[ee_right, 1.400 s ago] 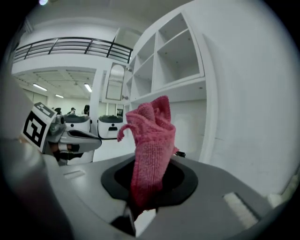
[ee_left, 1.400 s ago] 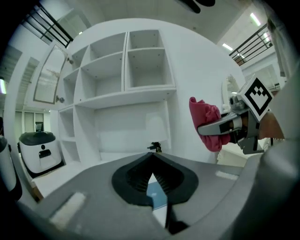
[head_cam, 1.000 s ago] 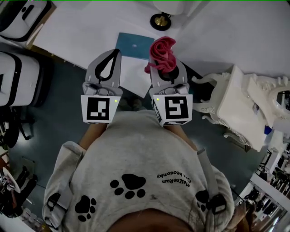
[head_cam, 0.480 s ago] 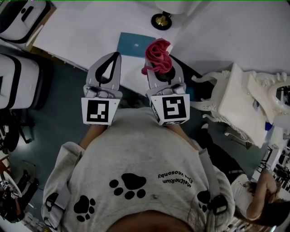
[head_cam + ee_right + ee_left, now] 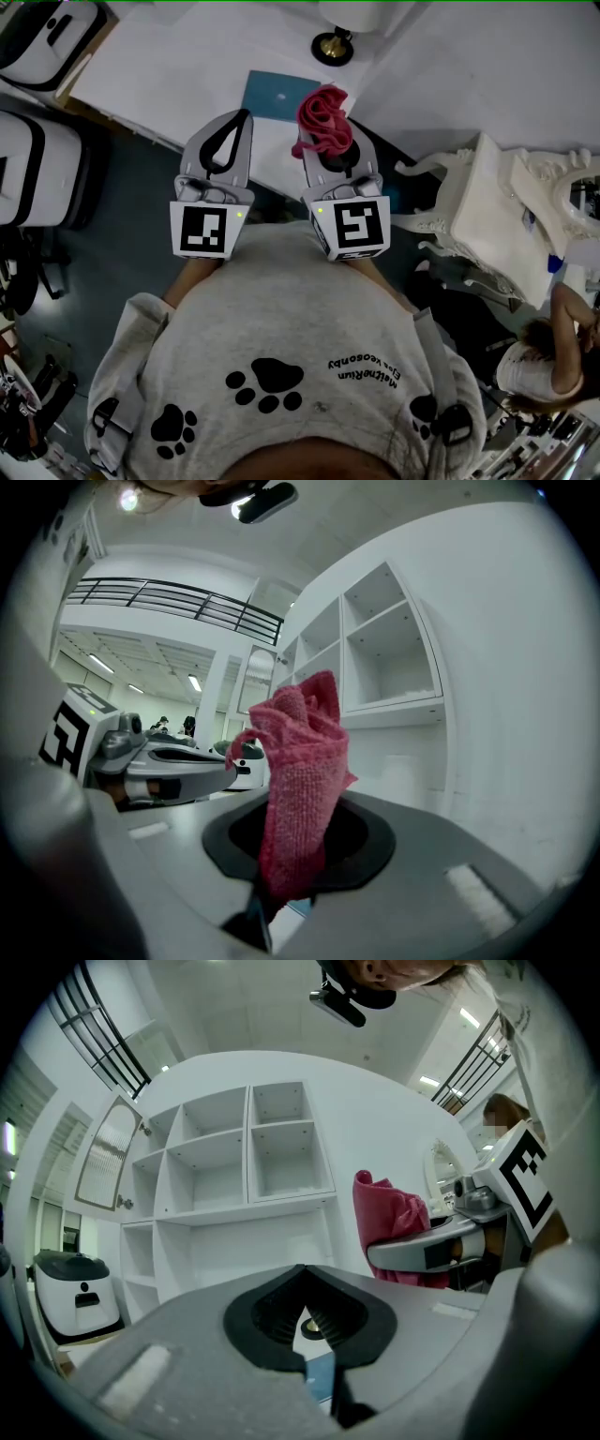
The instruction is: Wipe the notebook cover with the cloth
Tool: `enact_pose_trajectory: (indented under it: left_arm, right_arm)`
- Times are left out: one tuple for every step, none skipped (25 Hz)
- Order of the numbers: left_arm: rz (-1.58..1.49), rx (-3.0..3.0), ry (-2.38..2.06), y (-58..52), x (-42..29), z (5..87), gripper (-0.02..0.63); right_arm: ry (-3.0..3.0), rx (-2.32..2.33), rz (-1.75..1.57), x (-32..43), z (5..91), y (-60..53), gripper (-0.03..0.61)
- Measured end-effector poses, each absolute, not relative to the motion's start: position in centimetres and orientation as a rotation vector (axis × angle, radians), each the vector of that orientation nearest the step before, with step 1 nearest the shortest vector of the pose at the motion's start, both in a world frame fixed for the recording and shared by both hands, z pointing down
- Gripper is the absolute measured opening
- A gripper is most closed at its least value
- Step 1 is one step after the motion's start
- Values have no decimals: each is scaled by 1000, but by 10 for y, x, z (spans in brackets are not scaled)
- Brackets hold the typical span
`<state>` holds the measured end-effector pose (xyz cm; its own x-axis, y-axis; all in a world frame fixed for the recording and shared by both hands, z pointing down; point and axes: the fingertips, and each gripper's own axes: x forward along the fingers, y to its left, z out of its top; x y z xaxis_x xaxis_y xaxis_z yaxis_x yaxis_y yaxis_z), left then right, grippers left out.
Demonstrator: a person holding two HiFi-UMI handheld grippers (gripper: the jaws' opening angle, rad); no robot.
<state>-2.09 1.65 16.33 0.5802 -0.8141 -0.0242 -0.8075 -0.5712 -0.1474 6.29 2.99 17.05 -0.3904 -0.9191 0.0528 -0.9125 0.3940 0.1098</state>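
A teal notebook [image 5: 274, 95] lies flat on the white table [image 5: 159, 66], just beyond both grippers. My right gripper [image 5: 328, 148] is shut on a crumpled pink cloth [image 5: 324, 120], which stands up out of its jaws and overlaps the notebook's right edge in the head view. In the right gripper view the cloth [image 5: 300, 780] rises from the shut jaws [image 5: 281, 892]. My left gripper [image 5: 244, 116] hovers left of it, shut and holding nothing. In the left gripper view a sliver of the notebook [image 5: 322, 1377] shows below its shut jaws [image 5: 302, 1271], and the cloth [image 5: 394, 1218] shows at the right.
A lamp base [image 5: 331, 43] of brass and black stands on the table behind the notebook. White ornate furniture [image 5: 506, 216] fills the right side. White cases [image 5: 37, 159] sit on the floor at left. A person [image 5: 548, 361] crouches at the lower right.
My right gripper has carried the cloth slightly left and forward, closer to the notebook. The left gripper has barely moved. A person has come into view at the lower right.
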Motion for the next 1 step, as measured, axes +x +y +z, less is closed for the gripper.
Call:
enact_pose_trajectory:
  left_arm:
    - [-70, -2663, 1374, 18, -21, 164, 0]
  right_arm:
    - [-2534, 1670, -95, 63, 171, 31, 77]
